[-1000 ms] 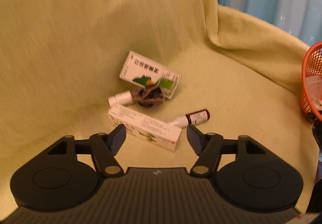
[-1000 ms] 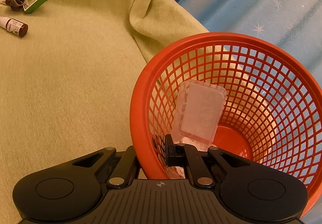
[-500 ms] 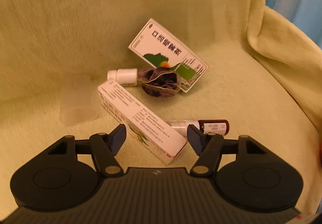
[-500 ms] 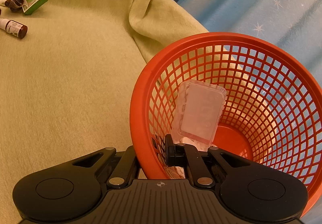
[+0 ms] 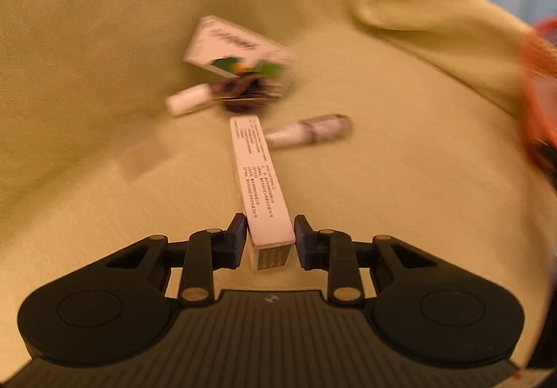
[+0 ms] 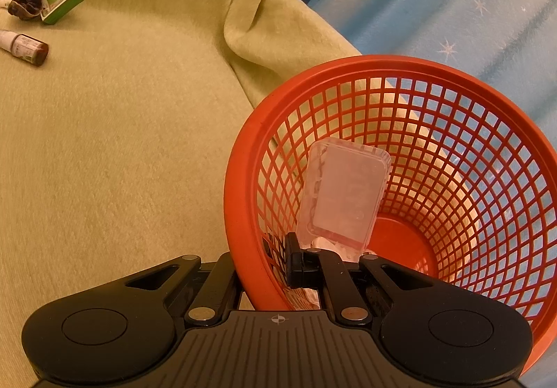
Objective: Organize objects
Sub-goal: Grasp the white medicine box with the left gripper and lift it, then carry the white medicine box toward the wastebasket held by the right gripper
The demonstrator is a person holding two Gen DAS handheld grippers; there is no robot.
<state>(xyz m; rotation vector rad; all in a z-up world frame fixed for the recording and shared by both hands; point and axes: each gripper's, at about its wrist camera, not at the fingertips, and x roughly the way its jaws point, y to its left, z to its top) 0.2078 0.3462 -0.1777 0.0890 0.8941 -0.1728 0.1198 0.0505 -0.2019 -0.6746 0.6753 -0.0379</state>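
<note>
The left tool (image 5: 269, 238) is clamped on one end of a long white medicine box (image 5: 259, 175) above the green-covered sofa (image 5: 400, 179). The right tool (image 6: 259, 269) is pinched on the orange basket's (image 6: 243, 179) near rim, at the sofa's edge.

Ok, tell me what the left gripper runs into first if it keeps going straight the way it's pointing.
Holding the long white box, the left gripper points at the blurred cluster ahead. The box's far end would probably reach the dark scrunchie-like bundle first, beside the small white bottle; depth is unclear.
</note>
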